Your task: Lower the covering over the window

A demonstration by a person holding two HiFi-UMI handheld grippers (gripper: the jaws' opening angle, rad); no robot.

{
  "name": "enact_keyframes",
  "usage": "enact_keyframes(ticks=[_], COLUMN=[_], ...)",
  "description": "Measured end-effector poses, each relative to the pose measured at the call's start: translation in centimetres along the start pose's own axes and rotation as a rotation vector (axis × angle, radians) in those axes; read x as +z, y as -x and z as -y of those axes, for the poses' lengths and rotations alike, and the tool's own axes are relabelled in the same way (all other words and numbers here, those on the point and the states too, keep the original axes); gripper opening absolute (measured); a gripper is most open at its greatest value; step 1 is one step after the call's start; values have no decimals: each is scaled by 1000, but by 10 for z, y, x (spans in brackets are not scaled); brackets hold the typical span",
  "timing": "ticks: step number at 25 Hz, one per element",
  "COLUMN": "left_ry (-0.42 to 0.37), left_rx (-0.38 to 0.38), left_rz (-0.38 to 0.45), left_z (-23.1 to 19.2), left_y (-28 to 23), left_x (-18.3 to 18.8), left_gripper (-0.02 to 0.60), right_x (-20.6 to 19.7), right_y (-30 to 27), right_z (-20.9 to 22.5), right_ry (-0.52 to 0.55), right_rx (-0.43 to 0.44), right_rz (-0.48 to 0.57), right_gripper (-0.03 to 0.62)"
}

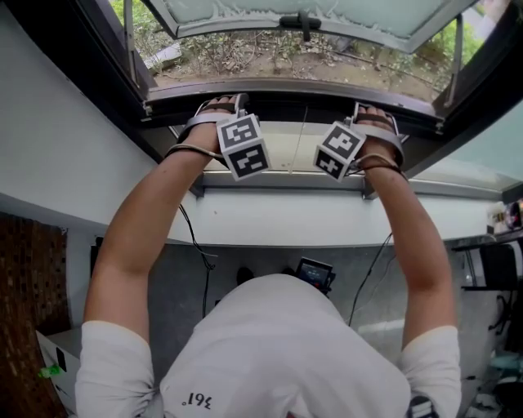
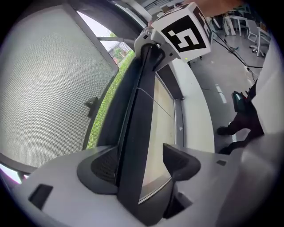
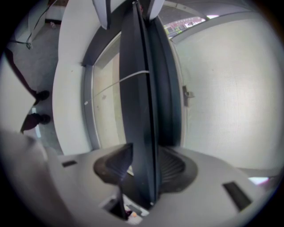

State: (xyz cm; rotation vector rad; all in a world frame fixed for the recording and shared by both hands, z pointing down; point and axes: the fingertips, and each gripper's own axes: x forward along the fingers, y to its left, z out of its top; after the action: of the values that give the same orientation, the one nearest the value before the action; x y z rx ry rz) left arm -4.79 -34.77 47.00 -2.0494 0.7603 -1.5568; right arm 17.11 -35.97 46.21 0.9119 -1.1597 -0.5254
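Note:
A long dark bar (image 1: 298,102) runs along the lower edge of the window opening, between my two hands. My left gripper (image 1: 219,106) straddles its left part. In the left gripper view the dark bar (image 2: 137,133) passes between the jaws: the left pad (image 2: 104,166) lies against it, and the right pad (image 2: 177,162) stands clear with a gap. My right gripper (image 1: 374,114) holds the right part. In the right gripper view the dark bar (image 3: 144,133) runs edge-on and both pads (image 3: 116,164) lie against it. Beyond the bar everything shows a fine mesh texture.
The frosted window sash (image 1: 327,16) is swung outward, with a dark handle (image 1: 301,22) at its middle. A beige ledge (image 1: 286,147) and a white sill (image 1: 286,216) lie below the bar, and a thin cord (image 1: 300,139) crosses the ledge. Desks and cables stand behind the person.

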Motion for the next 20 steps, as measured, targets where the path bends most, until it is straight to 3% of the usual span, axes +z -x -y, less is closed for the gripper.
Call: enact_keyframes(ticks=[4,6,10,15,20], left_ry=[-54,-45,-14,-19,49], left_rx=[67,79,44,63,35], left_rz=[-18,7,44,13,16], left_z=[1,2,0,-7,-11], left_y=[-4,-5,1,8,8], left_x=[-3,-3,-7,-38,-44], left_gripper=[324,328,328,328,327], right_x=[-1,-2,0,-3,-2], right_y=[1,0,0,0,1], right_z=[-6,-8,-7,-6,-6], right_ry=[0,16,39,33,-23], right_rx=[19,27,69,56,47], right_rz=[-51,-60,-57,-56,-48], right_gripper=[213,219,219,219,219])
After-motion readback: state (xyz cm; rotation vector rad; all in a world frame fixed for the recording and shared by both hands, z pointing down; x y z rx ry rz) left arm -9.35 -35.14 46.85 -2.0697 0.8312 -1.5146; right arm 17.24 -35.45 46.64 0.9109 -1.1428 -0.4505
